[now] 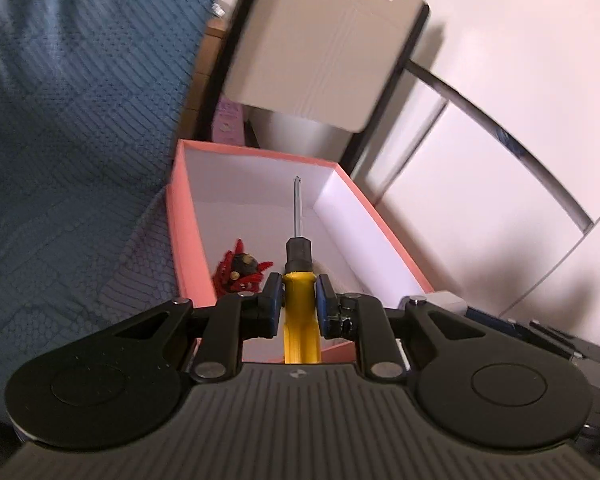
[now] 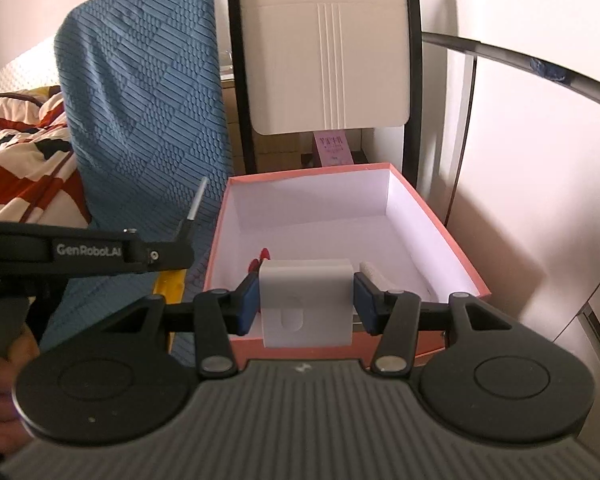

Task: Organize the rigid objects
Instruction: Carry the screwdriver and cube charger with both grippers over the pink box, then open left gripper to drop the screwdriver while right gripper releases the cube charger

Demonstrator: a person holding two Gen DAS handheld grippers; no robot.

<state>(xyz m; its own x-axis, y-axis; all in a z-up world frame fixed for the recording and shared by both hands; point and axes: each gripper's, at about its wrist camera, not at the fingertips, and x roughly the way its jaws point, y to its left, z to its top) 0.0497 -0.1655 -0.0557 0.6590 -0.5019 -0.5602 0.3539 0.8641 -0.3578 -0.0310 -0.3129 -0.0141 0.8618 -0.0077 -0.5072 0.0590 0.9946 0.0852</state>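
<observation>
My left gripper (image 1: pixel 298 300) is shut on a yellow-handled screwdriver (image 1: pixel 300 280), whose metal shaft points forward over an open pink box (image 1: pixel 188 216) with a white inside. A red and black spiky toy (image 1: pixel 240 270) lies in the box's near left corner. My right gripper (image 2: pixel 305 300) is shut on a white blocky plastic object (image 2: pixel 306 304), held just in front of the same pink box (image 2: pixel 440 216). The left gripper (image 2: pixel 168 254) also shows at the left of the right wrist view, its screwdriver shaft (image 2: pixel 198 198) sticking up, a hand (image 2: pixel 4 364) holding its grip.
A blue textured cushion (image 1: pixel 72 128) stands left of the box. A white-backed chair (image 2: pixel 328 56) rises behind it against a pale wall. A patterned red, white and black blanket (image 2: pixel 16 148) lies at the far left. A curved metal rail (image 2: pixel 540 68) runs along the right.
</observation>
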